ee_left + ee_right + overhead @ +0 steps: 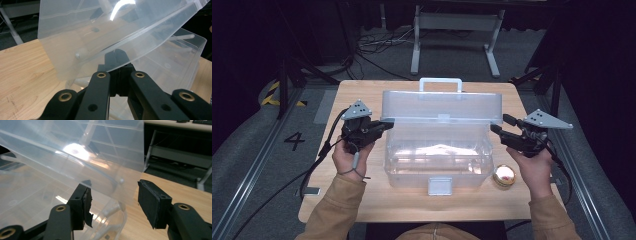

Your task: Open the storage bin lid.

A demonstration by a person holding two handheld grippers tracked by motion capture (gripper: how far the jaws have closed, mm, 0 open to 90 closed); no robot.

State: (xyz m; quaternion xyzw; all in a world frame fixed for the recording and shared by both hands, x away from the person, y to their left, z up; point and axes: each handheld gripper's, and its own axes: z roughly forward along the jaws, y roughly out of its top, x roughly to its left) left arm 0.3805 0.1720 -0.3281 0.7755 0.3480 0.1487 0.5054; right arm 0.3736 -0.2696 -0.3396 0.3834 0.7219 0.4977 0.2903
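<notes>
Two claws at work, one per hand. At frame left in the high view, my left gripper [384,124] is clamped tight on the left edge of the clear plastic hinged lid [442,106], held raised over the clear plastic storage box [437,170] at frame centre on the light wooden table [362,200]. At frame right my right gripper [501,126] stands partly open, pads off the lid's right edge, which sits between them. Small round gold tin [504,176] lies lower right, beside the box.
</notes>
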